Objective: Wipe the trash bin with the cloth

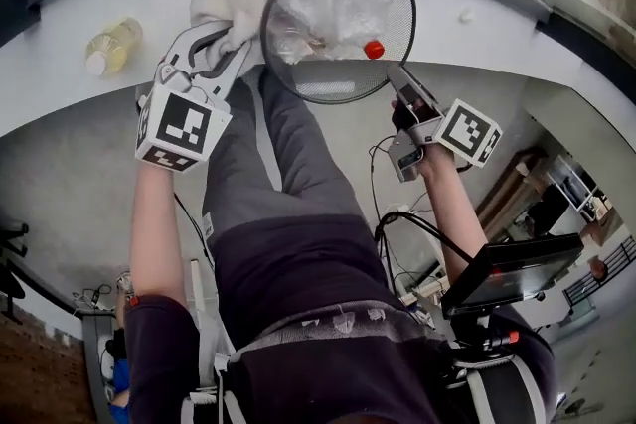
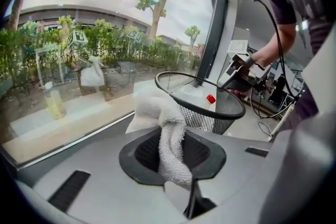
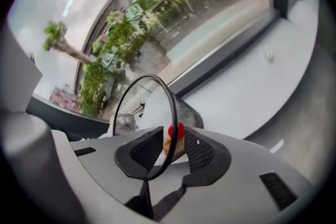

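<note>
Step in hand, as I judge it: bring the cloth onto the bin wall and rub; do it well by keeping the left gripper tight on the cloth, pressing the loose bunched end flat on the mesh rather than dabbing, stroking along the outer wall from rim to base, with the other side steadying the bin so it does not roll or tip its contents.

Left gripper: jaws nearly together, pinching a fold of the white cloth; the rest bulges out ahead, right by the bin's left rim; contact with the mesh cannot be told.

Right gripper: jaws partly apart, the thin black rim passing between the pads; it sits close to one pad with a clear gap at the other, so not clamped as far as I see; grip looks loose for steadying, better closed on the rim before wiping.

Trash bin: black mesh, tilted with its mouth toward the person, on the far white surface by the window; clear plastic waste and a red cap inside.

Further left on the surface: a bottle of yellowish liquid, well apart from the bin.
</note>
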`<state>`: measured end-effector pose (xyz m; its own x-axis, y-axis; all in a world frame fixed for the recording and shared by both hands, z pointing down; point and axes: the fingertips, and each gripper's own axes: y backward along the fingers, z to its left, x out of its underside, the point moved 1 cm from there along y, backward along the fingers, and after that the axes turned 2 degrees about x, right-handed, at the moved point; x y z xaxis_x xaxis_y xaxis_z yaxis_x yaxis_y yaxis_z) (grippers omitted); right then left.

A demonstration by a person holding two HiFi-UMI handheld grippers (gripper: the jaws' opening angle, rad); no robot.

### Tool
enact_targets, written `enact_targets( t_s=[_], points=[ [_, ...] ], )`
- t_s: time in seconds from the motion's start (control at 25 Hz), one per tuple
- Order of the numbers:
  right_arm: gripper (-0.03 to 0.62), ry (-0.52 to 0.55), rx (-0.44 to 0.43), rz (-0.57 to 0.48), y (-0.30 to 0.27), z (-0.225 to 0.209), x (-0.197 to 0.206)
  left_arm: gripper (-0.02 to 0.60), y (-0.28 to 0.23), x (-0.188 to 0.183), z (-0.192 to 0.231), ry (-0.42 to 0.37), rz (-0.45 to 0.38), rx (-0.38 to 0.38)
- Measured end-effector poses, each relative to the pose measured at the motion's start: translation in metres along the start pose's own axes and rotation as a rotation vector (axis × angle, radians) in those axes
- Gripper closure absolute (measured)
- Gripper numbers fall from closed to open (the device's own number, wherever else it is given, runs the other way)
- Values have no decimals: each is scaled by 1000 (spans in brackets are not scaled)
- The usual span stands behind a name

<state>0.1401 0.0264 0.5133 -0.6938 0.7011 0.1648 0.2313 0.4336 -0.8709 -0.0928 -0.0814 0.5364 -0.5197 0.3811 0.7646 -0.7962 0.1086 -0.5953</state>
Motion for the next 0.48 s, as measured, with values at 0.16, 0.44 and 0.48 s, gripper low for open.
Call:
enact_targets(
  t_s=[0.16,0.44,0.48],
  points=[
    [493,312,-11,-36,-4,16,-58,517,-7,-22,14,-44,3,-12],
    [539,331,-51,34,-33,31,-70,517,-11,-27,22,-38,6,-18],
    [543,313,-50,31,-33,30,-68,517,-10,-25,23,-34,5,-23]
  ],
)
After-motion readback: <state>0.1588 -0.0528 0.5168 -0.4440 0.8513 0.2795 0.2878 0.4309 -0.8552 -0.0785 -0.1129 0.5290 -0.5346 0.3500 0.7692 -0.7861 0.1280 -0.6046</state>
